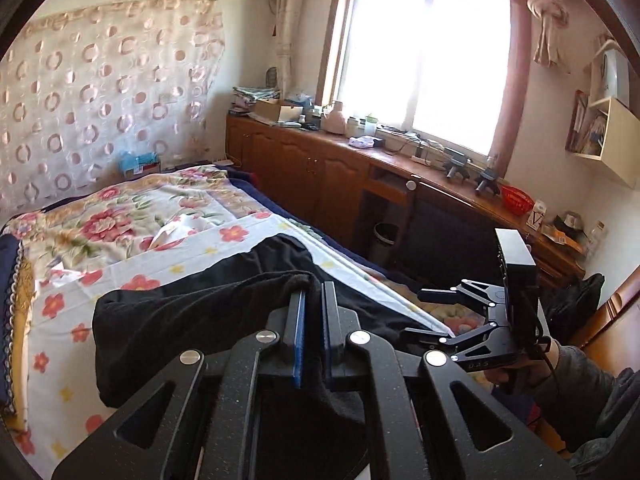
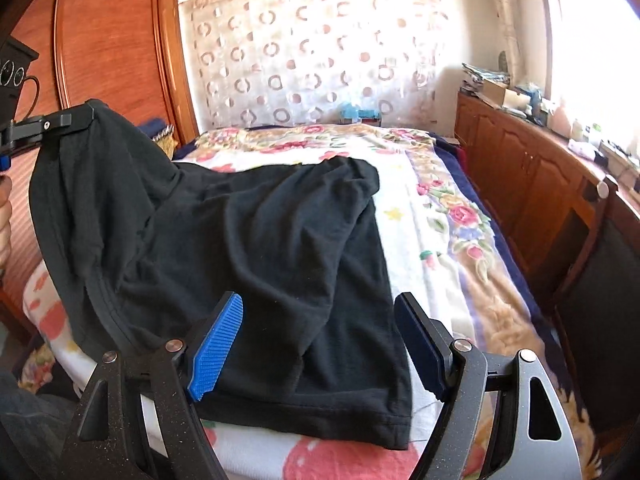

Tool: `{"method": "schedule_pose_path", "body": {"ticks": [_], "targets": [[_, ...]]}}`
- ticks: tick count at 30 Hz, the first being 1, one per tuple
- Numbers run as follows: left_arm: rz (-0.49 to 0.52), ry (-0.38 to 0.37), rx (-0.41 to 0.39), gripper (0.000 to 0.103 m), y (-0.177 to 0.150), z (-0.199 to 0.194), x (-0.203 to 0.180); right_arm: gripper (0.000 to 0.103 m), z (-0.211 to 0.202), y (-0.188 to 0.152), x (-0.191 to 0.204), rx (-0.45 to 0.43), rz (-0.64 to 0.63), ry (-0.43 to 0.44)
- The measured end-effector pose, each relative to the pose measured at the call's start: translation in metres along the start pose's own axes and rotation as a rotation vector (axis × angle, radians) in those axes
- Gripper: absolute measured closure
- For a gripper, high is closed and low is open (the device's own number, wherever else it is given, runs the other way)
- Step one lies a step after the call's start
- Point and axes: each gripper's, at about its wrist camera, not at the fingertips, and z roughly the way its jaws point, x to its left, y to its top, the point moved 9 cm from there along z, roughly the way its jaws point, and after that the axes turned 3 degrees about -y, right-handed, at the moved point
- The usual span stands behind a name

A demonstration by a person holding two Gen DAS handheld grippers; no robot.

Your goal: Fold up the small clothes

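Observation:
A black T-shirt (image 2: 256, 240) lies across the flowered bed sheet (image 2: 432, 216). My left gripper (image 1: 313, 292) is shut on one edge of the black T-shirt (image 1: 192, 312) and holds it lifted off the bed; in the right wrist view that gripper (image 2: 80, 118) appears at the upper left with the cloth hanging from it. My right gripper (image 2: 320, 320) stands open just above the shirt's near hem, its blue pads (image 2: 218, 344) either side of the fabric without pressing it. The same right gripper (image 1: 416, 312) shows open at the right of the left wrist view.
The bed fills the middle, with a wooden wardrobe (image 2: 108, 48) at its left and a long wooden cabinet (image 1: 320, 168) with clutter under the window at its right. A small dark bin (image 1: 386, 234) stands on the floor beside the bed.

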Motion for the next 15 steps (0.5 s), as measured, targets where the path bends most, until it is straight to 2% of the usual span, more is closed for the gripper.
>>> {"method": "schedule_pose_path", "body": {"ticks": [2, 4, 6, 8, 10, 12, 15], "targets": [[0.018, 0.008, 0.034, 0.093, -0.003, 0.005, -0.005, 0.023, -0.003, 0.001, -0.004, -0.009, 0.01, -0.001], [0.032, 0.046, 0.06, 0.071, -0.008, 0.01, -0.003, 0.023, -0.005, 0.001, -0.003, -0.013, 0.012, 0.002], [0.012, 0.026, 0.059, 0.064, -0.014, 0.004, 0.002, 0.023, -0.002, 0.003, -0.002, -0.012, 0.003, 0.003], [0.0, 0.054, 0.06, 0.057, -0.018, -0.002, 0.011, 0.023, -0.001, 0.004, 0.001, -0.014, -0.002, 0.01], [-0.019, 0.077, 0.046, 0.03, -0.021, -0.004, 0.02, 0.023, -0.002, 0.004, 0.005, -0.014, -0.007, 0.022], [-0.048, 0.092, 0.034, 0.023, -0.03, -0.014, 0.032, 0.023, 0.002, 0.004, 0.013, -0.007, -0.019, 0.038], [-0.085, 0.134, 0.034, 0.023, -0.047, -0.021, 0.05, 0.023, 0.011, 0.008, 0.026, 0.003, -0.042, 0.069]]}}
